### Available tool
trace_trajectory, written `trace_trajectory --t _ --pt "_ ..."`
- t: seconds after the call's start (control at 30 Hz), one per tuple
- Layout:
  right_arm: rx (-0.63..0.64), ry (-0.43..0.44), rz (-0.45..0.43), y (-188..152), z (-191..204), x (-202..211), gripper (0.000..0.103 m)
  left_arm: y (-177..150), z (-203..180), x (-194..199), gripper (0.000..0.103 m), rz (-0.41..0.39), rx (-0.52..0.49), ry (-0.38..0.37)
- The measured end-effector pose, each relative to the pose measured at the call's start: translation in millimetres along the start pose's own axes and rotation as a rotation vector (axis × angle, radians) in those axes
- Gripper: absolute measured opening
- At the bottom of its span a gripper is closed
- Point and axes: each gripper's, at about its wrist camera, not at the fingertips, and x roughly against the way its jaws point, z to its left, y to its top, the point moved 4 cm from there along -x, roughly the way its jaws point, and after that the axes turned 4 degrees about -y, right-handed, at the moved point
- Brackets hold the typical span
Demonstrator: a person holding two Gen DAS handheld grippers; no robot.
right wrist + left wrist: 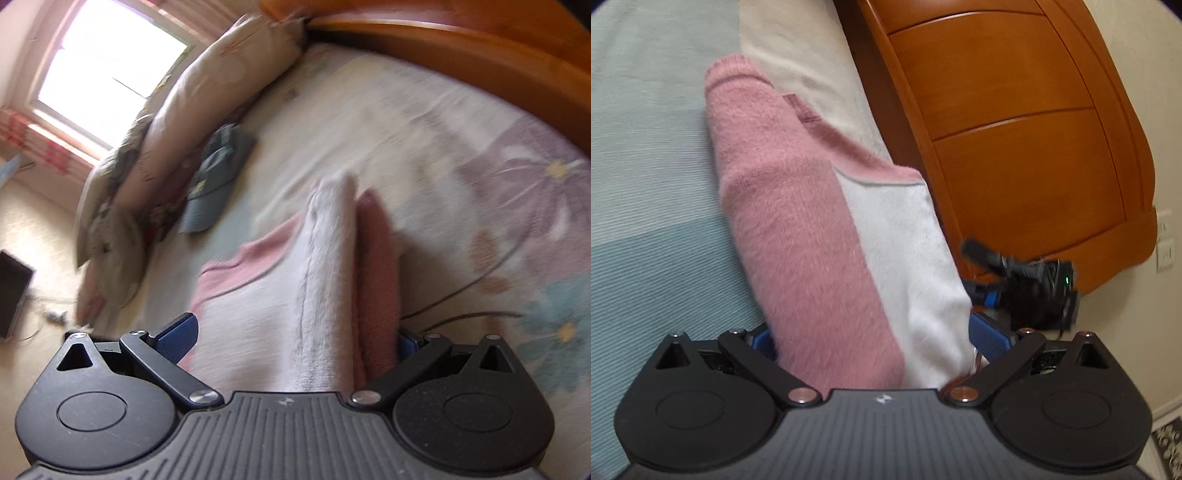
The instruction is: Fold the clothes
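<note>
A fuzzy pink and white sweater fills the gap between my left gripper's blue fingers and stretches away over the bed, pink sleeve end farthest. My left gripper is shut on this thick bundle with its jaws wide apart. In the right wrist view the sweater rises as a folded ridge, white on the left and pink on the right. There my right gripper is shut on it. The right gripper also shows, blurred, past the sweater's white edge in the left wrist view.
The bed has a pale blue cover and a floral sheet. An orange wooden headboard stands close behind. Pillows and a blue-grey garment lie toward the window. A dark box sits on the floor.
</note>
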Motion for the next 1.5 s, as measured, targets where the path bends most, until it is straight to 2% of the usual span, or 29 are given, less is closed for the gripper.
trace_trajectory --t 0.13,0.3,0.4,0.47,0.53,0.57,0.6,0.63,0.7,0.73,0.83,0.93,1.03,1.1,1.13,1.23,1.3,1.37,1.5 --pt "-0.033 -0.042 -0.064 3 -15 11 0.103 -12 -4 43 0.099 0.000 -0.077 0.079" --pt "0.033 0.073 -0.140 -17 22 48 0.103 -30 -6 95 0.099 -0.018 -0.190 0.222" --pt "0.133 0.149 -0.096 -42 59 40 0.103 -36 -4 110 0.099 -0.018 -0.226 0.270" --pt "0.213 0.073 -0.060 -56 69 23 0.103 -41 -4 113 0.099 -0.012 -0.244 0.284" --pt "0.250 -0.066 -0.020 -63 60 5 0.102 -45 -7 115 0.099 -0.006 -0.265 0.294" --pt "0.224 -0.131 0.010 -63 48 -3 0.100 -46 -9 116 0.099 -0.002 -0.278 0.297" --pt "0.190 -0.170 0.027 -62 37 -8 0.089 -48 -11 117 0.099 0.001 -0.290 0.300" --pt "0.153 -0.166 0.016 -61 32 -4 0.085 -49 -14 118 0.099 0.003 -0.304 0.303" --pt "0.112 -0.147 -0.038 -59 38 10 0.089 -52 -20 126 0.099 -0.005 -0.351 0.318" --pt "0.143 -0.153 -0.070 -61 49 18 0.094 -54 -23 129 0.099 -0.016 -0.376 0.332" --pt "0.311 -0.215 -0.137 -76 87 20 0.097 -60 -30 136 0.099 -0.039 -0.432 0.364" --pt "0.488 -0.342 -0.129 -99 111 -8 0.097 -71 -33 138 0.100 -0.046 -0.458 0.383" --pt "0.673 -0.520 -0.091 -138 109 -40 0.097 -84 -36 144 0.100 -0.046 -0.497 0.422" --pt "0.745 -0.580 -0.080 -164 100 -47 0.097 -94 -37 150 0.100 -0.039 -0.536 0.444" --pt "0.760 -0.591 -0.082 -172 98 -46 0.097 -99 -37 153 0.100 -0.036 -0.556 0.456" --pt "0.717 -0.547 -0.139 -170 100 -22 0.097 -110 -38 158 0.100 -0.029 -0.631 0.498" --pt "0.694 -0.536 -0.223 -157 102 -10 0.097 -113 -39 159 0.100 -0.061 -0.686 0.542" --pt "0.669 -0.544 -0.271 -140 97 -10 0.097 -115 -40 160 0.101 -0.091 -0.739 0.585" --pt "0.587 -0.587 -0.246 -120 56 -22 0.099 -114 -29 161 0.101 -0.089 -0.723 0.646"
